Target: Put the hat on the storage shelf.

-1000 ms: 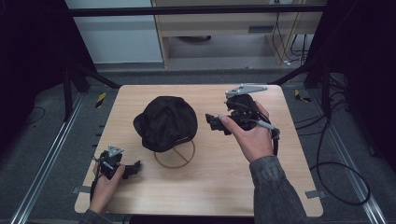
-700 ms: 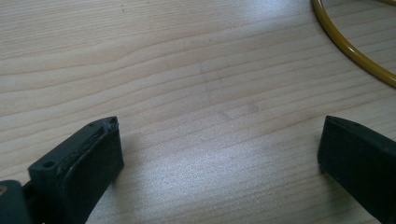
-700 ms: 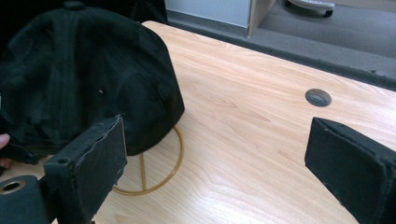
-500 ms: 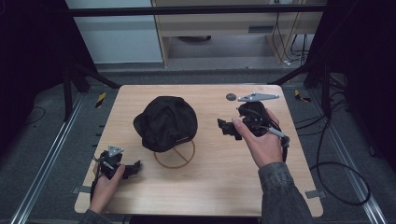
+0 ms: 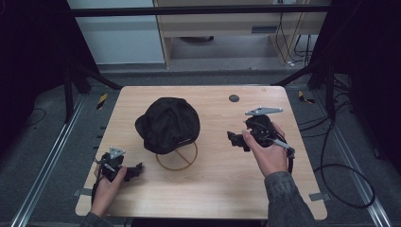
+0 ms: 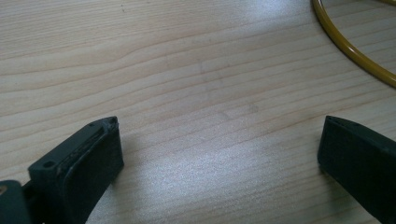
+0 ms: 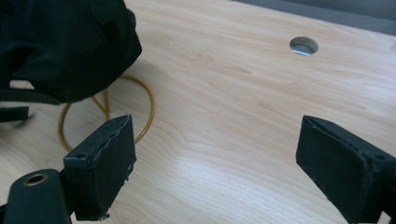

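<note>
A black cap (image 5: pixel 168 124) sits mid-table on a yellow wire ring stand (image 5: pixel 178 161). My left gripper (image 5: pixel 136 169) rests low near the table's front left corner, open, its jaws wide apart over bare wood (image 6: pixel 219 128), with the ring (image 6: pixel 350 44) a little beyond. My right gripper (image 5: pixel 234 140) hovers right of the cap, pointing at it. Its jaws (image 7: pixel 215 126) have just been closing slightly but still stand open with nothing between them. In the right gripper view the cap (image 7: pixel 65 46) and the ring (image 7: pixel 142 105) lie ahead to the left.
A round grommet hole (image 5: pixel 233 98) marks the wooden table (image 5: pixel 213 198) at the back right. A cable (image 5: pixel 331 170) trails off the right edge. Black frame posts and a cabinet stand behind the table.
My right hand has come down and toward the front of the table, away from the back right corner. The left hand and the cap have stayed where they were.
</note>
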Tool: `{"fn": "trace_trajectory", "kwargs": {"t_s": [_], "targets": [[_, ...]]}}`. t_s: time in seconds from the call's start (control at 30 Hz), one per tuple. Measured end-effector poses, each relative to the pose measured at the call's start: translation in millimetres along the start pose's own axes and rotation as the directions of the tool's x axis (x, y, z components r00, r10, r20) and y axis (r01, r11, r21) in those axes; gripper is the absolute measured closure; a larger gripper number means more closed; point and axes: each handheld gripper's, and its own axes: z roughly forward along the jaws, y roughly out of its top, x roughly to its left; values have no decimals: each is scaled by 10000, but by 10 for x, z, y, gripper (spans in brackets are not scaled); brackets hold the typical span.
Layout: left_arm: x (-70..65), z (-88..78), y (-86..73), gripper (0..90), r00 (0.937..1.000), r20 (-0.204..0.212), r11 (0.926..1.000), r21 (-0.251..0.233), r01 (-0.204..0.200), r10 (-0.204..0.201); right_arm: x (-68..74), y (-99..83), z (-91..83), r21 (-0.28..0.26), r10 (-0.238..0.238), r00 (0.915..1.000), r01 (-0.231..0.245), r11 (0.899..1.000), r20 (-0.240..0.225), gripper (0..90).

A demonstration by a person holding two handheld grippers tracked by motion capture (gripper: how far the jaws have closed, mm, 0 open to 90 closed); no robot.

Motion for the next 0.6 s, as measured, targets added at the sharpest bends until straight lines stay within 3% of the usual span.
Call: {"fn": "trace_trajectory", "kwargs": {"t_s": [0.6], "targets": [[0, 2, 2, 0, 10000, 3, 10000, 7, 5, -5, -50, -364, 340, 595, 155, 9999, -156, 9981, 28, 112]]}}
